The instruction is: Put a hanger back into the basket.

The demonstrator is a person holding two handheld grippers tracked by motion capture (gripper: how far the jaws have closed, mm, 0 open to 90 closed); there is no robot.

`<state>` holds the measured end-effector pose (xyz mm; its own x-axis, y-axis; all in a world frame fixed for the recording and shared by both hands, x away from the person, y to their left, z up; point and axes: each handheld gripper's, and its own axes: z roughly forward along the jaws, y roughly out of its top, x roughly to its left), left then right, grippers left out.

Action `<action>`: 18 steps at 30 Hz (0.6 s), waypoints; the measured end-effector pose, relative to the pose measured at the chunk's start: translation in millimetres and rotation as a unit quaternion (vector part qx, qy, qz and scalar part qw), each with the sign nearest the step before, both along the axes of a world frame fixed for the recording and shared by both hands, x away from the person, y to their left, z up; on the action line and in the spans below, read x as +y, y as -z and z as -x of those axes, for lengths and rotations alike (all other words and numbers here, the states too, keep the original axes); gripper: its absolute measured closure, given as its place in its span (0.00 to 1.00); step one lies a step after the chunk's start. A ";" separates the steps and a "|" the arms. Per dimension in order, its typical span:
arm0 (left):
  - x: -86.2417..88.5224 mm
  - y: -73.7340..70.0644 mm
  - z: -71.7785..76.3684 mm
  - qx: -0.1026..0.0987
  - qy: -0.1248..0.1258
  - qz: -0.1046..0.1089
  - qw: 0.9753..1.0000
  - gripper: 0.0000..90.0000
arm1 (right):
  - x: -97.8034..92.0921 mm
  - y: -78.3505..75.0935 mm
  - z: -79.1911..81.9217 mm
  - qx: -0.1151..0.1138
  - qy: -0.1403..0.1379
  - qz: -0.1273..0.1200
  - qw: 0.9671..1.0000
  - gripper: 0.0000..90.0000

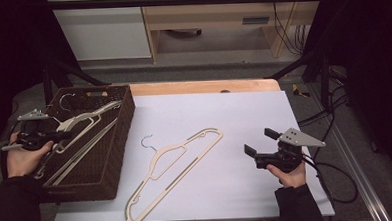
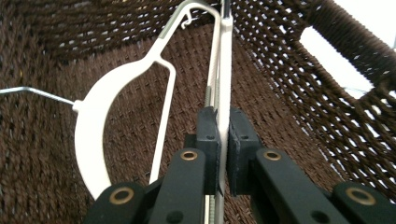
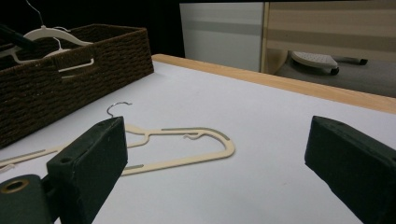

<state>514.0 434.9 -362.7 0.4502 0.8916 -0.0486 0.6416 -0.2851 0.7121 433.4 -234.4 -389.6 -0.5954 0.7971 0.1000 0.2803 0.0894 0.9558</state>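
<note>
White table, brown basket at left: left gripper clamps white hanger mid-removal; next, lift clear; right gripper agape near cream hanger.

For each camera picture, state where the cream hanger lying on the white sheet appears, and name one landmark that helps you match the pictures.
High view: cream hanger lies centre, slanting toward the bottom edge.
Right gripper view: it lies mid-left, beyond the open fingers.
Left gripper view: not in it.
Shared landmark: the brown woven basket.
</note>
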 end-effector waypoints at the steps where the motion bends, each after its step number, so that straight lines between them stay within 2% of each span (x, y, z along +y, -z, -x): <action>1: 0.8 1.6 -0.6 0.006 -0.001 -0.006 1.000 0.94 | 0.1 0.1 0.0 0.000 0.000 0.000 1.000 0.07; 6: 4.6 6.7 -2.6 0.024 -0.023 -0.017 0.999 0.93 | 0.6 0.7 -0.5 0.001 -0.001 0.003 1.000 0.07; 7: 6.6 9.4 -3.4 0.027 -0.037 -0.019 0.999 0.92 | 0.5 0.9 -0.6 0.000 -0.003 0.004 1.000 0.07; 9: 7.6 12.0 -4.5 0.041 -0.050 -0.018 0.998 0.92 | 0.6 1.1 -0.7 -0.001 -0.003 0.004 1.000 0.07; 10: 8.9 13.0 -5.0 0.045 -0.051 -0.029 0.997 0.91 | 0.8 1.1 -0.7 0.001 -0.002 0.004 1.000 0.07; 12: 10.7 15.2 -5.6 0.044 -0.071 -0.027 0.996 0.91 | 1.3 1.3 -0.9 0.001 -0.001 0.004 1.000 0.07; 15: 15.4 17.8 -6.5 0.059 -0.093 -0.040 0.993 0.88 | 1.7 1.7 -1.1 0.001 -0.002 0.005 1.000 0.07; 18: 21.4 22.1 -6.9 0.075 -0.115 -0.037 0.990 0.81 | 2.2 2.0 -1.2 0.002 -0.003 0.004 1.000 0.07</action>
<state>520.9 456.3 -384.8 0.2281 0.9732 -0.0305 0.7928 -0.1675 0.5860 434.6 -232.2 -391.7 -0.5990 0.7950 0.0956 0.2840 0.0994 0.9537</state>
